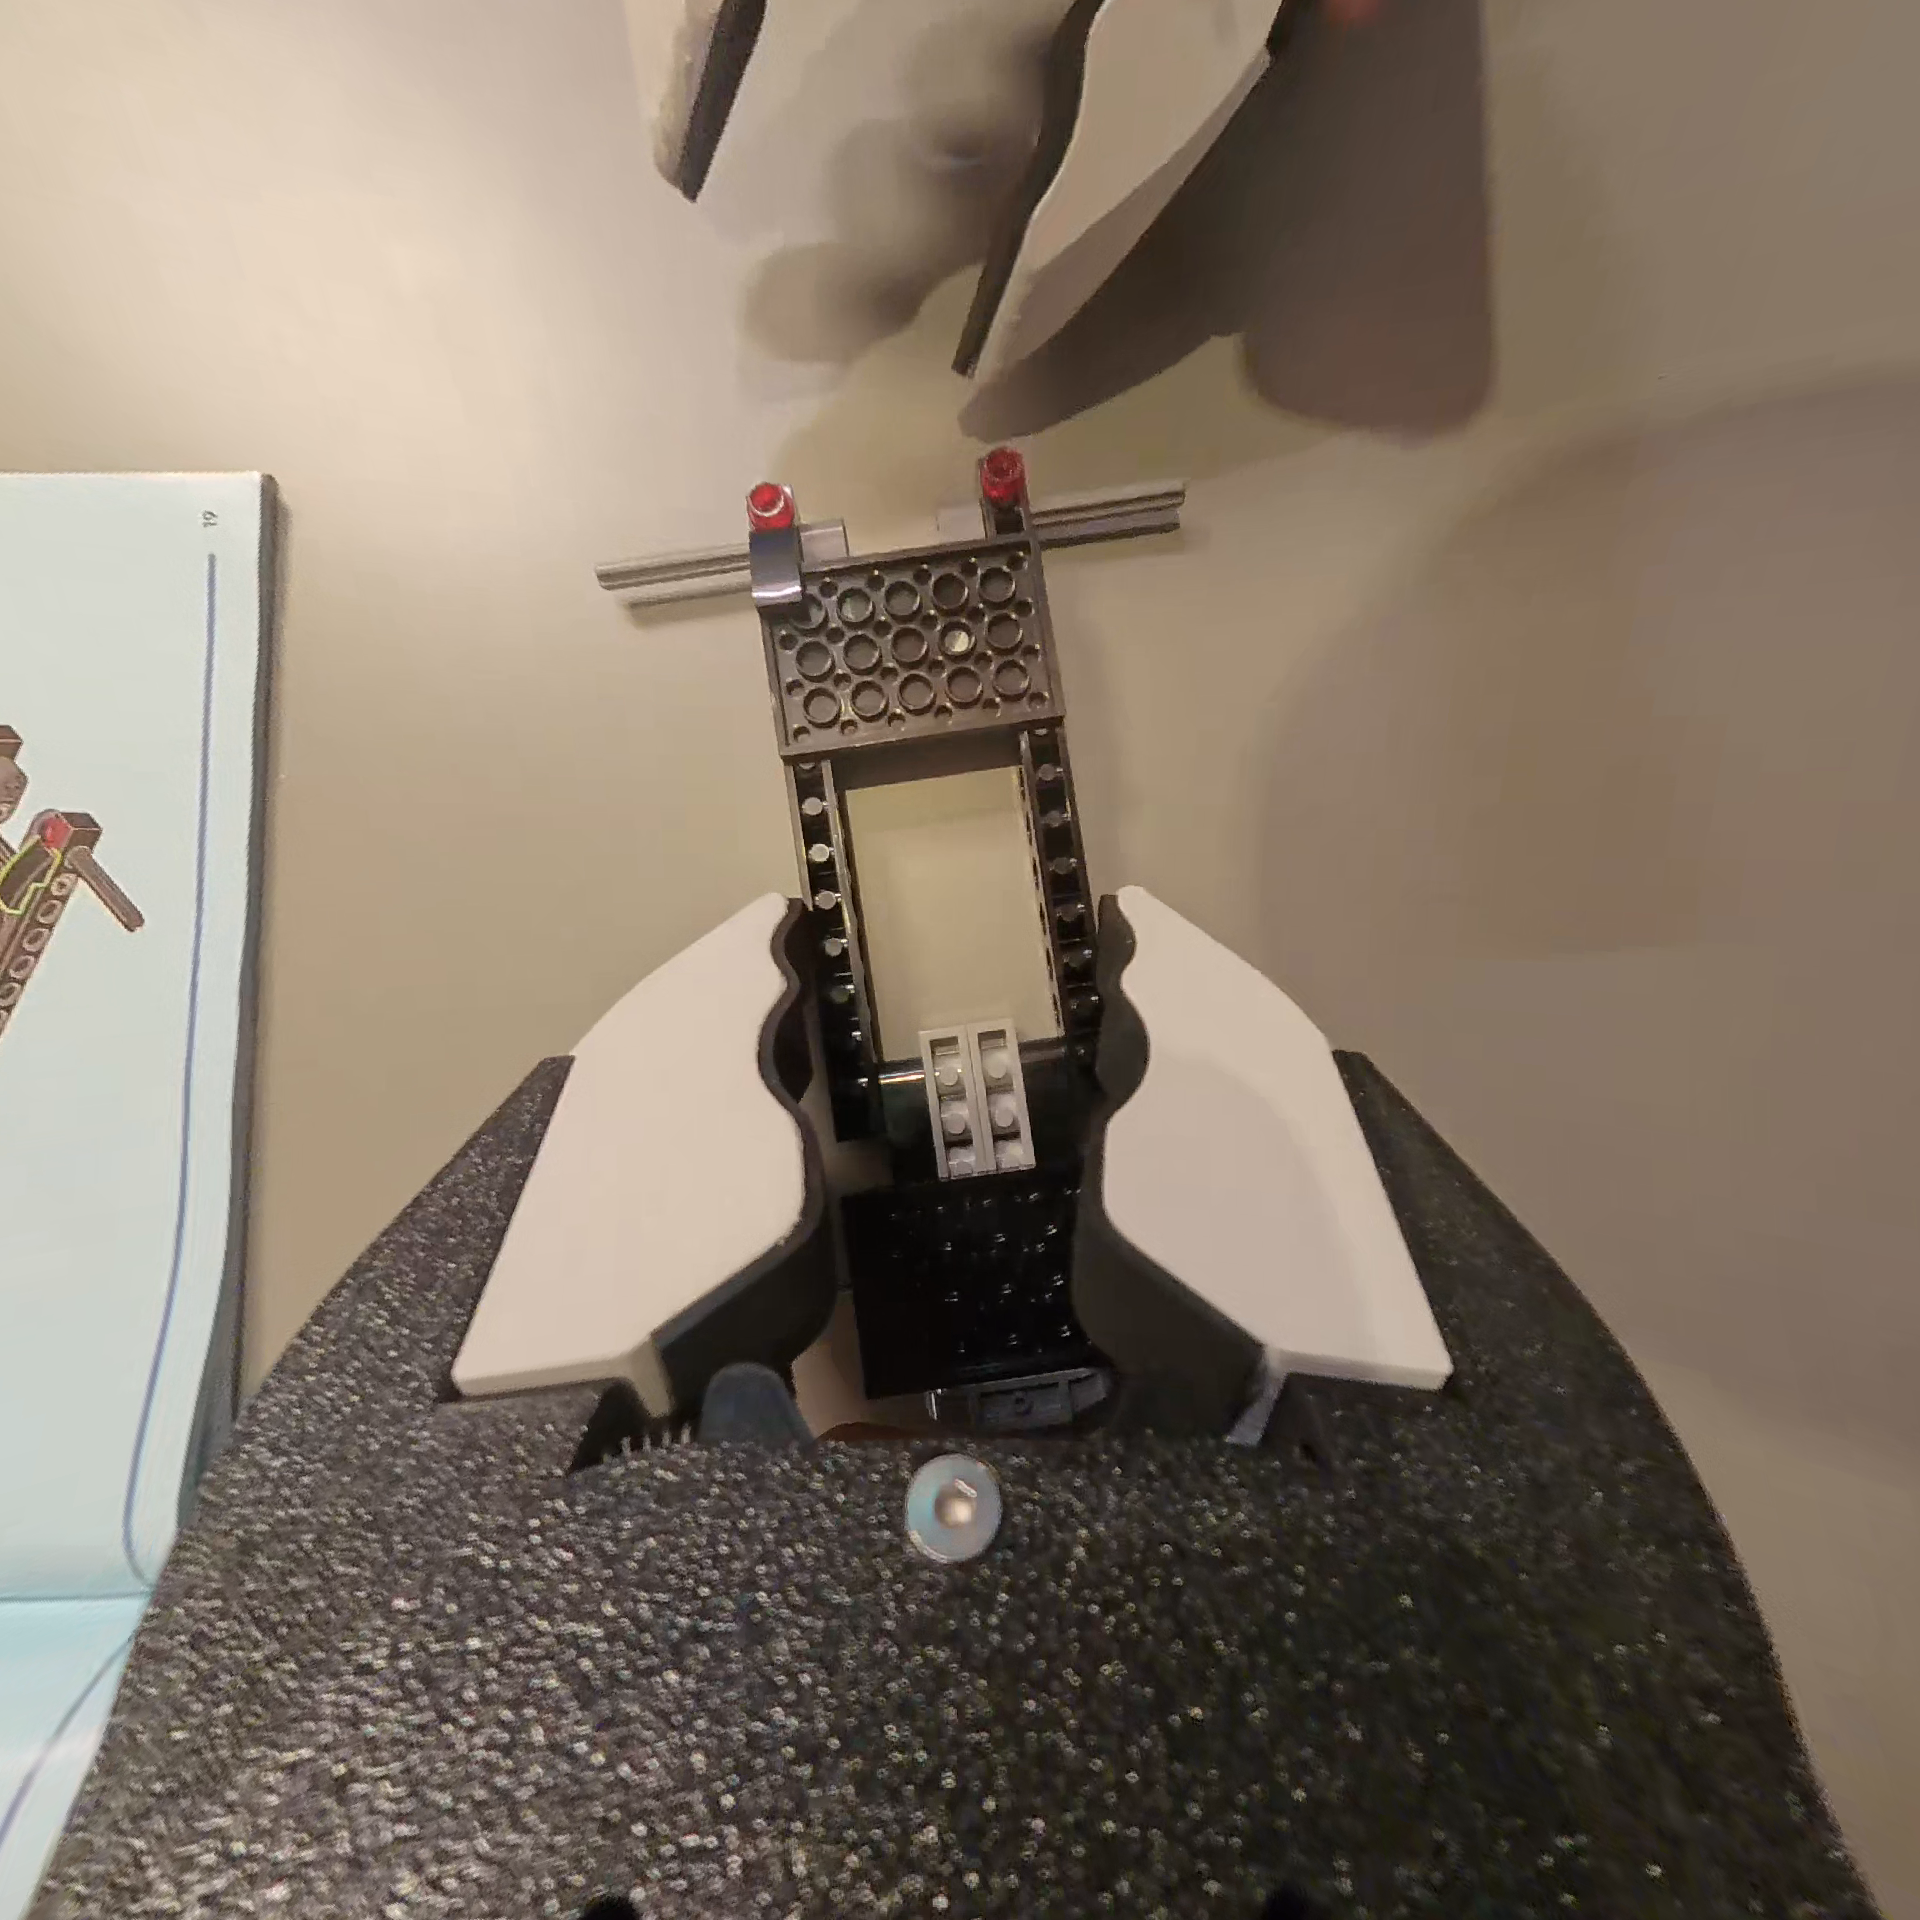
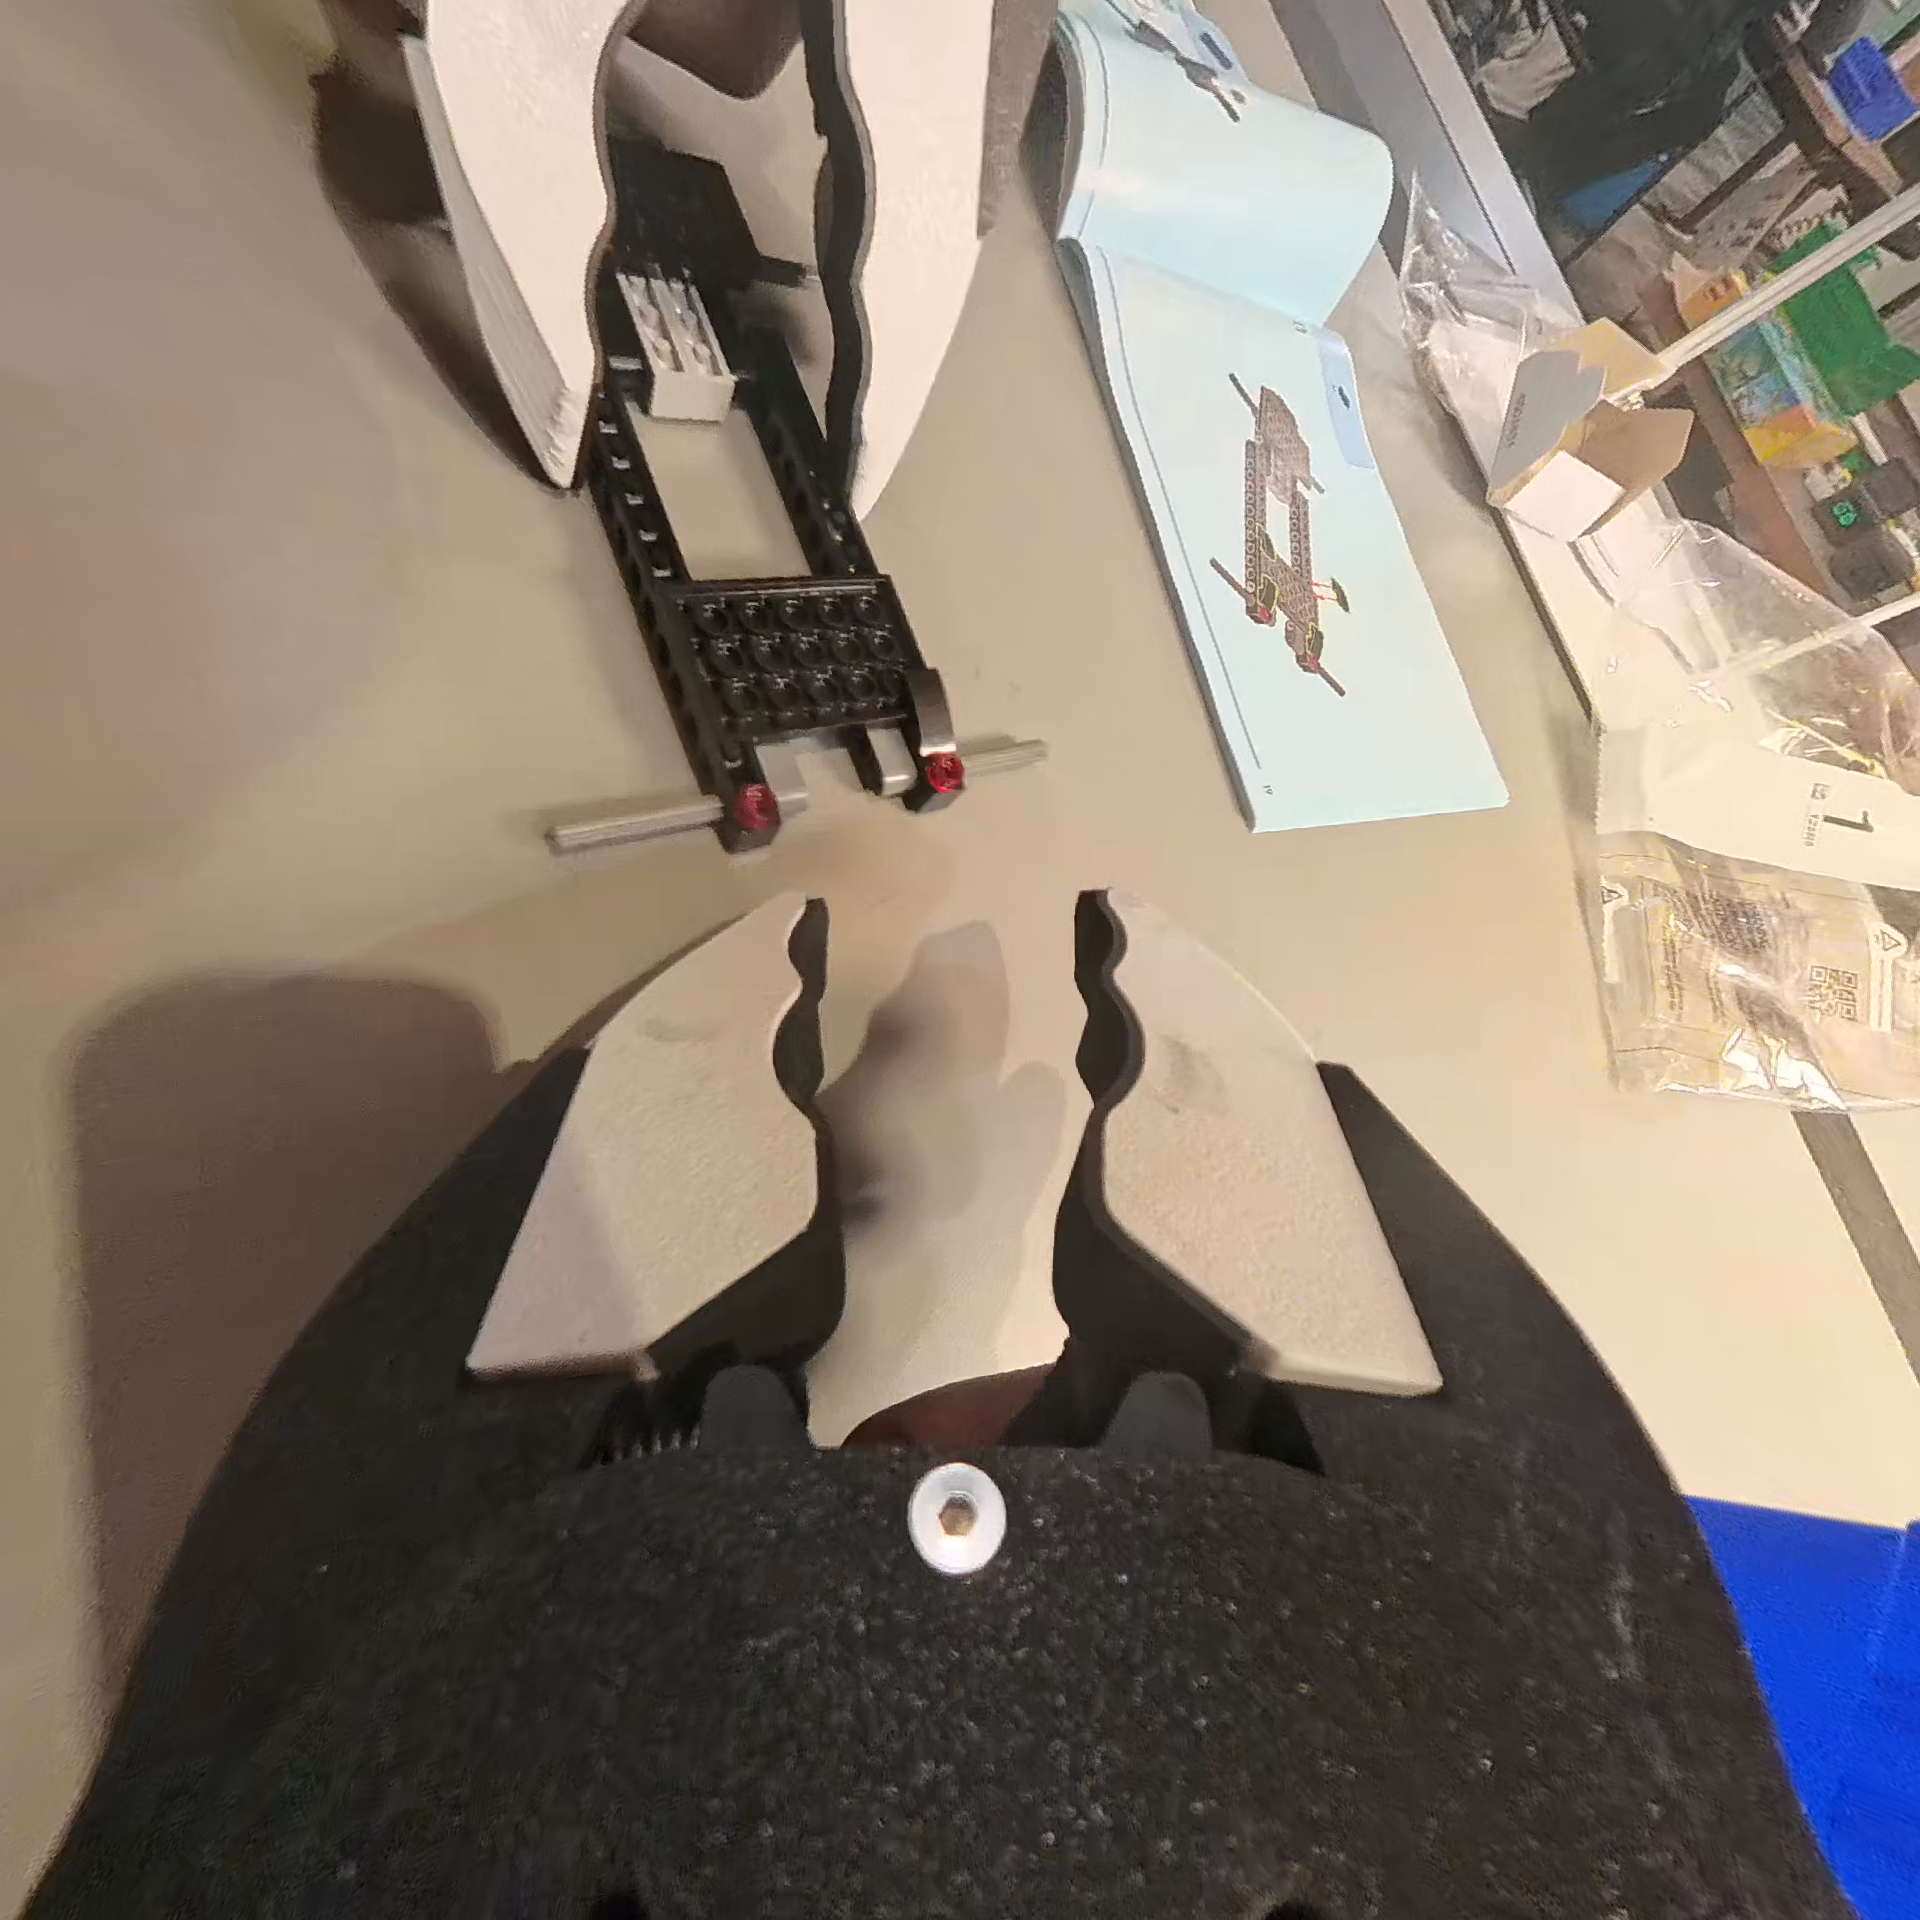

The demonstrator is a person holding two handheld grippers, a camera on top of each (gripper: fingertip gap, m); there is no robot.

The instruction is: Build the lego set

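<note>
Left gripper (image 1: pixel 951 935) lies level along the table (image 1: pixel 1455 831), clenched on the black brick frame (image 1: pixel 914 665). Right gripper (image 2: pixel 951 914), parted and bare, faces the frame's red-studded end. Only the right wrist view shows plastic bags (image 2: pixel 1745 935) beyond the booklet (image 2: pixel 1340 582).

Warm, even indoor light. Soft overlapping shadows fall on the counter (image 2: pixel 1091 831). Motion blur smears the far tongs (image 1: pixel 997 156); wide-angle edges bend.

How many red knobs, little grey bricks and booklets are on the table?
Red see-through round knobs: 2
Small pale grey plastic bricks: 2
Pale blue paper instruction booklet: 1
Total: 5
</note>
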